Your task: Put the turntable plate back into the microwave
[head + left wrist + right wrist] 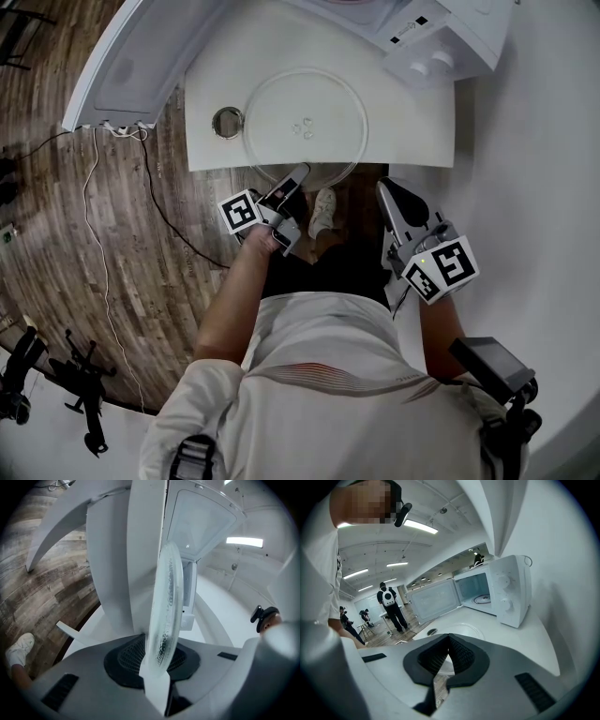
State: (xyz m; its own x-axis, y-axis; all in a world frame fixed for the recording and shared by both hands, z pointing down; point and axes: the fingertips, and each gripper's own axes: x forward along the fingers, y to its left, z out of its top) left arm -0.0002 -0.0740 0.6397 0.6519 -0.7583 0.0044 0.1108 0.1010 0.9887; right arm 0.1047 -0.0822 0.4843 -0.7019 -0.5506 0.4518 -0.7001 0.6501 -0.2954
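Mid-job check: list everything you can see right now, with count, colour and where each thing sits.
turntable plate: one, clear glass, flat on the table, near rim at the front edge
microwave: one, white, back of the table, door swung open to the left
ring: one, small, round, dark-rimmed, on the table left of the plate
table: one, white
cables: two, one white and one black, on the wooden floor at left
bystanders: about three, dark clothes, far across the room
shoe: one, white, below the table edge
left gripper: jaws closed on the plate's near rim
right gripper: jaws together, nothing between
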